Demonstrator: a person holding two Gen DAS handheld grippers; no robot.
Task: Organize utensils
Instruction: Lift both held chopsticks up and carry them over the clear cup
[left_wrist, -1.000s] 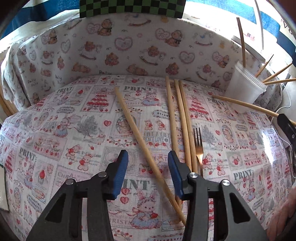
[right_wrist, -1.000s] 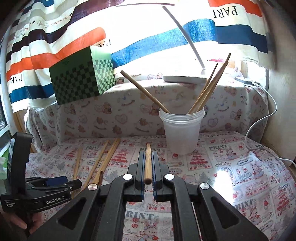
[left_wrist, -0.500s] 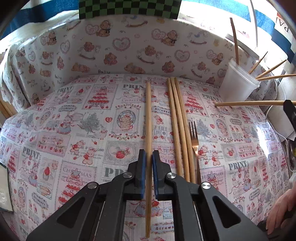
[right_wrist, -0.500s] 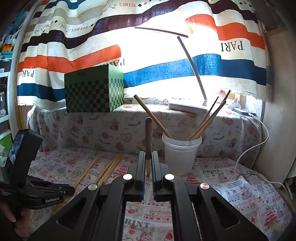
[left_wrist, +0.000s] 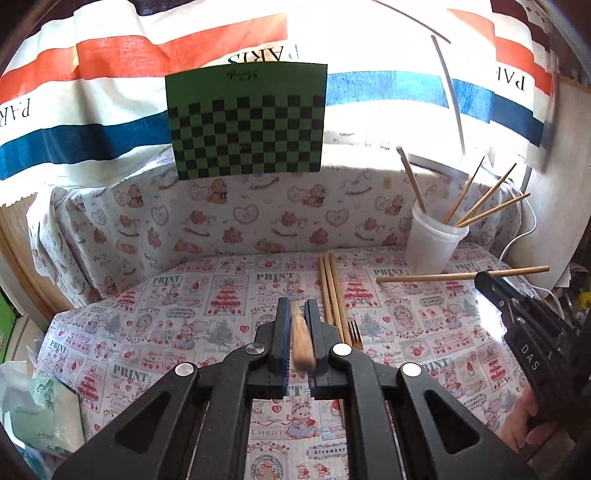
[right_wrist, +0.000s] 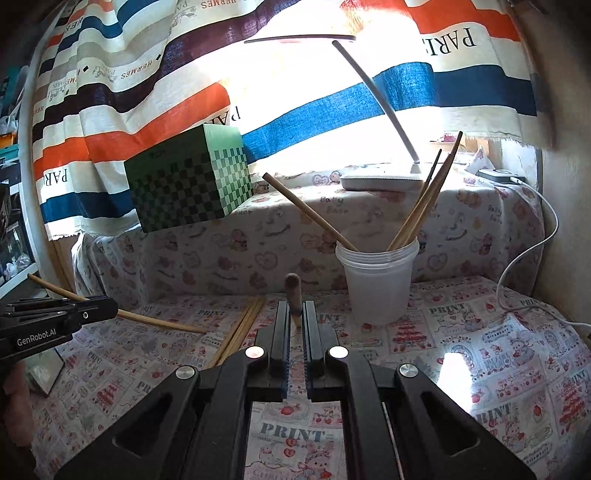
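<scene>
Left wrist view: nearest, the black left gripper is clamped narrow on a tan wooden chopstick, butt end toward the lens, lifted clear of the red-and-white printed tablecloth. Just beyond on the cloth lie three loose wooden chopsticks side by side, with a metal fork touching their near end. Far right, the translucent plastic cup already holds several sticks, backed by the teddy-print cloth ledge.

Right wrist view: the black right gripper is also pinched tight on a second wooden chopstick, which stands almost upright, tip above the jaws. The cup sits near, ahead and to the right.

Step in hand (my read): carrying, one stick per hand, both bound for the cup. Next move calls for bringing a stick over the rim, tilting it tip-down and letting go, one hand at a time so the long shafts don't cross.

Room: open cloth between grippers and cup. Watch the sticks fanning out of the cup, the white desk lamp arm and the white cable to the right; the ledge closes the back.
</scene>
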